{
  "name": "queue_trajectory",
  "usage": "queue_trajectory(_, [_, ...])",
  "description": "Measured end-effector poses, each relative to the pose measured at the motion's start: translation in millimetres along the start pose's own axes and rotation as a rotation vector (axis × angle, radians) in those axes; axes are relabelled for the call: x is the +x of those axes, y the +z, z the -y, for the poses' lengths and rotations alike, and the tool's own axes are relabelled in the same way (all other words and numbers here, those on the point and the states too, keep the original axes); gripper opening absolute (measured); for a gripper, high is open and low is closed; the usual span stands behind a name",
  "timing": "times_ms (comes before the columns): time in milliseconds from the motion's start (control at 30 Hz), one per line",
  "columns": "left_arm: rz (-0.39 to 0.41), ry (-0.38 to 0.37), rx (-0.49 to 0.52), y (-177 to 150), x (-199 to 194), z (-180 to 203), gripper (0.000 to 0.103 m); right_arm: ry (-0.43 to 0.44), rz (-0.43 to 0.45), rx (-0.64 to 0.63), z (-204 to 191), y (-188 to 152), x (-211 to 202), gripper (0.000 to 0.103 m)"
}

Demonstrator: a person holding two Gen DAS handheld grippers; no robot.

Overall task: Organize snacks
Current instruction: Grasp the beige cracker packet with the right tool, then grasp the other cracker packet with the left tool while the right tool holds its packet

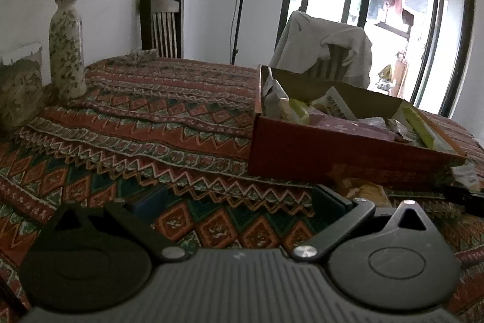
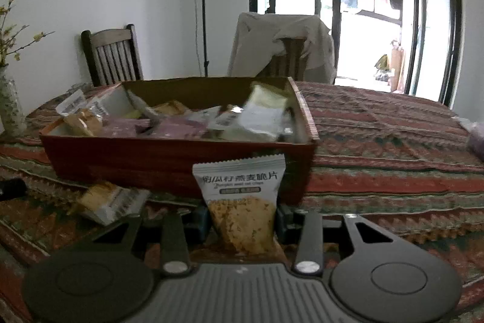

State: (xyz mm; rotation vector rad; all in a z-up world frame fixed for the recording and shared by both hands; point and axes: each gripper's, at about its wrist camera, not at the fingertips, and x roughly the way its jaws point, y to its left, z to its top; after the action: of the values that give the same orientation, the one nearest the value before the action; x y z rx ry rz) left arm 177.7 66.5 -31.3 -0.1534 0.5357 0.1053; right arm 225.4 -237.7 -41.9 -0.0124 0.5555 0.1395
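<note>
A light, crinkly snack packet (image 2: pixel 242 202), held upright at lower centre by the closed right gripper (image 2: pixel 242 220) before the snack box (image 2: pixel 175 159), is best pinched gently; the left gripper (image 1: pixel 239 202) is seen spread wide, empty.

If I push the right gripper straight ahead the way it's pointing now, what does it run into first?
Most likely the near wall of the red box. The right gripper is shut on an oat crisp packet, whose top edge already overlaps that wall in the right wrist view, so the packet would probably touch first. Depth is unclear.
</note>
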Motion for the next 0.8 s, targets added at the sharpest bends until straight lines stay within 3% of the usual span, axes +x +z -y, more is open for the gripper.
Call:
queue_trajectory(133, [0.001,0.030,0.028,3.5,-1.7,7.7,0.103,-0.022,0.003,0.012,15.6,-0.3,0.2,0.040])
queue_trajectory(433, [-0.009,-0.004,0.107,13.6,-1.8,43.6,0.103,-0.020,0.027,0.075,32.1,-9.2,2.7,0.040])
queue_trajectory(800, [-0.172,-0.082,0.192,25.8,38.5,103.4,0.103,-0.010,0.029,0.128,43.4,-13.1,1.8,0.040])
